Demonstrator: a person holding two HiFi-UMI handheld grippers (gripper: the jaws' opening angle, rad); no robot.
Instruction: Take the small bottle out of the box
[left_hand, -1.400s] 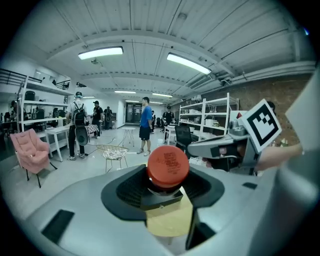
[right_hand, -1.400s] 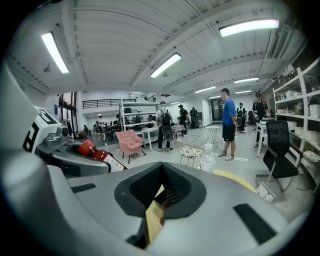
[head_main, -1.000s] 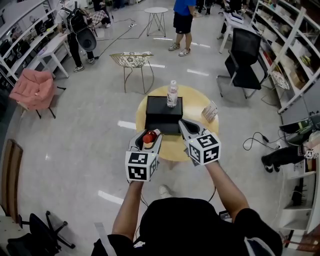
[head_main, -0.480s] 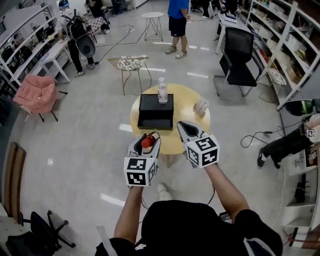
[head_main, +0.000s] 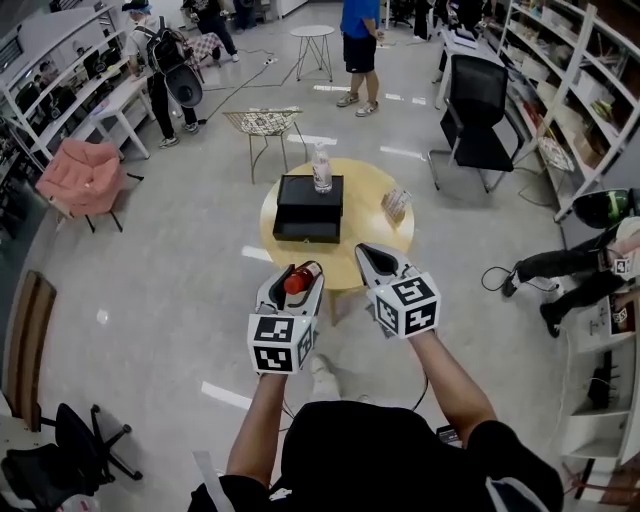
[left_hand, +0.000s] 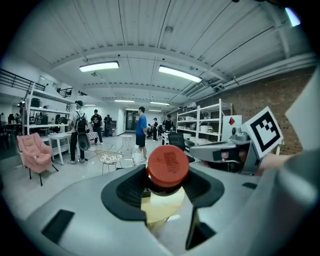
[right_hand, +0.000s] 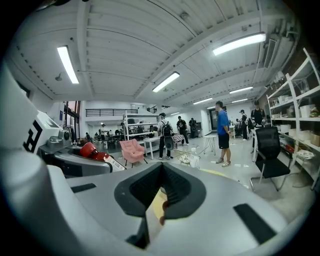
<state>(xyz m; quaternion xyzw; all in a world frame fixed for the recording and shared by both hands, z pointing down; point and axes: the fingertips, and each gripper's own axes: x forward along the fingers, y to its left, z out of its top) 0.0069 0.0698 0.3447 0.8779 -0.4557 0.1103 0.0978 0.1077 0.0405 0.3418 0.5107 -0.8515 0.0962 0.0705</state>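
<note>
The small bottle (head_main: 301, 277), red-capped with a pale label, lies between the jaws of my left gripper (head_main: 299, 274), which is shut on it. In the left gripper view the red cap (left_hand: 167, 164) sticks up between the dark pads of that gripper (left_hand: 165, 189). My right gripper (head_main: 368, 254) is level with it on the right, shut and empty. From the right gripper view (right_hand: 161, 192) the bottle (right_hand: 93, 151) shows at the left. The black box (head_main: 308, 208) sits on the round yellow table (head_main: 378, 238), well ahead of both grippers.
A clear water bottle (head_main: 321, 168) stands at the box's far edge and a small packet (head_main: 396, 204) lies on the table's right. Around the table are a wire chair (head_main: 262, 124), a black office chair (head_main: 472, 112), a pink armchair (head_main: 78, 176), shelves and several people.
The table and box have dropped farther away as I backed off. Both grippers keep their pose, and the left stays shut on the bottle.
</note>
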